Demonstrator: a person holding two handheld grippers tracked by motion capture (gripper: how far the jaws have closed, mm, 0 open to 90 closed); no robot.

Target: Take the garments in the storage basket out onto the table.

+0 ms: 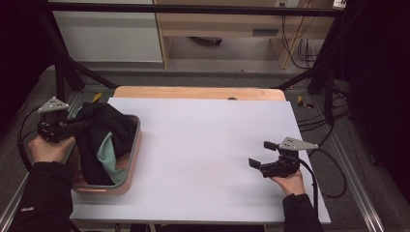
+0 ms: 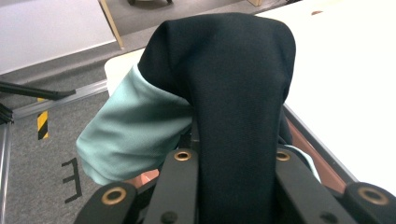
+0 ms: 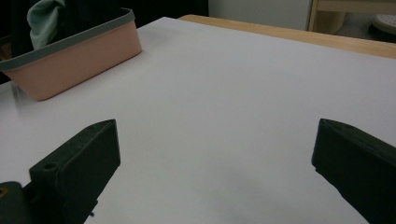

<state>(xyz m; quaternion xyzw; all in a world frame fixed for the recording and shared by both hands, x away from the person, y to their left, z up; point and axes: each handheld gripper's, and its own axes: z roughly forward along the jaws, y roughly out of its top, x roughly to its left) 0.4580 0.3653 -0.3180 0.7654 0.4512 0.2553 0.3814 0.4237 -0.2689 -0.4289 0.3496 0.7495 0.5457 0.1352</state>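
Black cloth is sitting between the jaws of the left gripper, which are pressing in on it from both sides so that the fabric is bunching into a thick, rounded fold rising ahead of the camera in the left gripper view. Its weave is looking fine and matte, soft, with no sheen. Tucked against its left side is a pale green cloth, smoother and lighter, hanging in a loose curved flap. In the high view the left gripper is gripping the dark bundle at the left edge of the table, and both fabrics are draping down into a salmon-pink tray with rounded corners and a grey rim; the tray is looking like moulded plastic, shallow and rectangular, and is standing on the white sheet that is covering the table. That sheet is flat, smooth and faintly glossy, with a strip of light wooden tabletop showing beyond its far edge. Well apart from the tray, the right gripper is hovering near the sheet's right side with its blocky black jaws spread wide and nothing between them, a grey three-cornered plate riding on top.
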